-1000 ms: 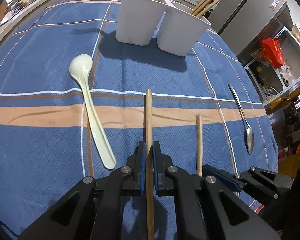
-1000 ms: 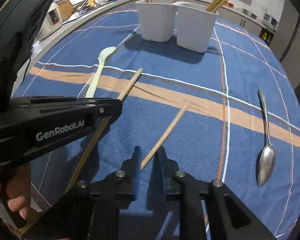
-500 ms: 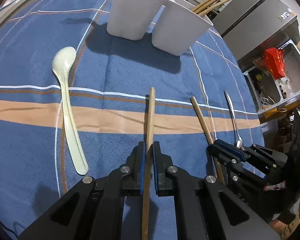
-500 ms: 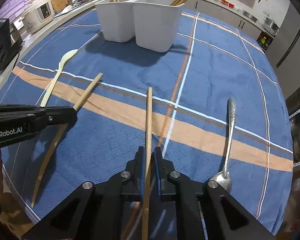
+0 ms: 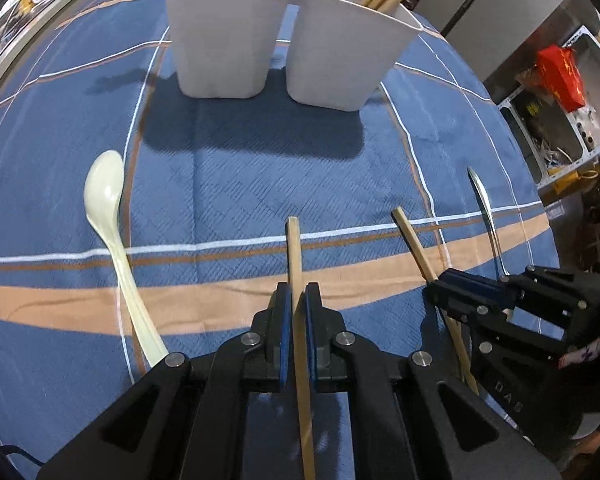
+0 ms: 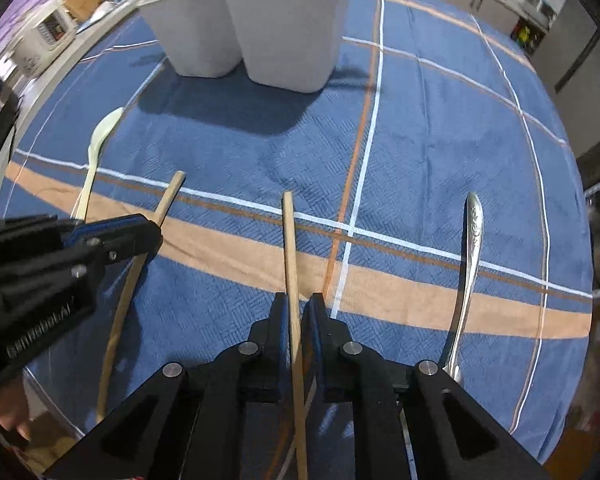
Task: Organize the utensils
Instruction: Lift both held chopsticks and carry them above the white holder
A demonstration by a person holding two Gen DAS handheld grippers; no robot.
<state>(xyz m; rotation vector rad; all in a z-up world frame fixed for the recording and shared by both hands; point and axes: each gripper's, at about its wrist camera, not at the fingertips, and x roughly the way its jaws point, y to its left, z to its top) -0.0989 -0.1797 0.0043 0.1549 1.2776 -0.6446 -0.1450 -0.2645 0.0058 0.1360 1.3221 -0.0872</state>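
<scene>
In the left wrist view my left gripper [image 5: 296, 300] is shut on a wooden chopstick [image 5: 294, 256] that sticks out ahead over the blue cloth. At the right of that view, my right gripper [image 5: 440, 292] grips a second chopstick [image 5: 414, 240]. The right wrist view shows my right gripper [image 6: 298, 308] shut on its chopstick [image 6: 289, 240], with my left gripper [image 6: 140, 232] and its chopstick [image 6: 170, 196] at the left. Ahead stands a white two-compartment holder [image 5: 220, 40] [image 6: 284, 28] with several chopsticks in it. A pale green spoon [image 5: 108, 208] [image 6: 100, 140] and a metal spoon [image 5: 484, 208] [image 6: 470, 248] lie on the cloth.
A blue plaid tablecloth [image 5: 260, 160] covers the round table. A rice cooker [image 6: 48, 36] sits on the counter beyond the table's left edge. A shelf holding a red bag [image 5: 560, 76] is off to the right. A hand [image 6: 8, 420] holds the left gripper's handle.
My right gripper has shut on the chopstick that lay between its open jaws and lifted it. Both grippers have moved toward the white holder, which looms larger now.
</scene>
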